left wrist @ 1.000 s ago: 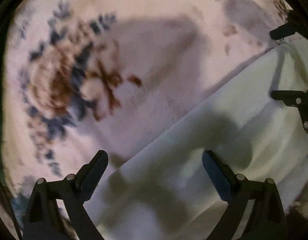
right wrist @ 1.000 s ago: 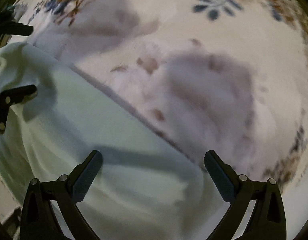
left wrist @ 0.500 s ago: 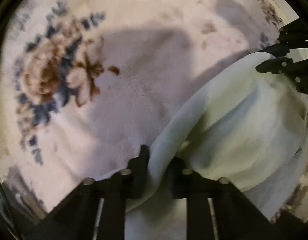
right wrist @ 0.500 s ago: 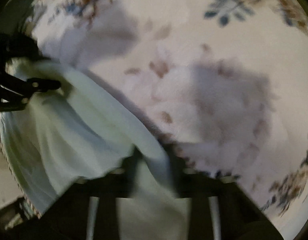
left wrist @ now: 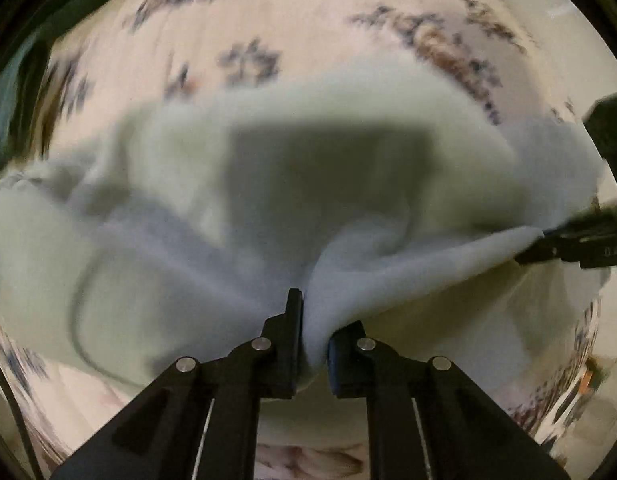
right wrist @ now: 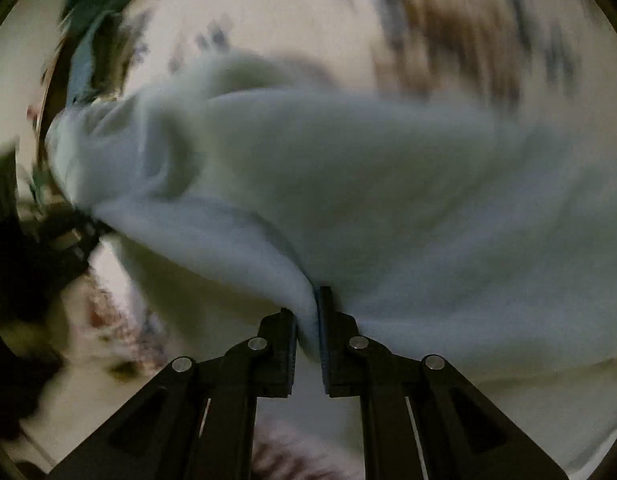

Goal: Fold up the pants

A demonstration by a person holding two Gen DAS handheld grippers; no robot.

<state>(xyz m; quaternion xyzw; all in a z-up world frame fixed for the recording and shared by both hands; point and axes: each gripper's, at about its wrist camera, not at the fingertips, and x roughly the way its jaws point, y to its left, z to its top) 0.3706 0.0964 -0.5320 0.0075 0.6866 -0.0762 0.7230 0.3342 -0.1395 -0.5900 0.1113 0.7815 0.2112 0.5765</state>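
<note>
Both tongs are now clamped on the pants, where a second ago they stood wide open over flat cloth. The left tongs (left wrist: pixel 314 320) pinch a bunched fold of the pale pants (left wrist: pixel 268 200); the right tongs (right wrist: pixel 308 320), whose jaws have just been closing, grip another fold of the same edge. The held edge is lifted and swung across, so the cloth drapes in blurred folds over the flowered blanket (left wrist: pixel 308 12) instead of lying flat. Judging by this, the fold is under way, with the edge not yet laid down.
</note>
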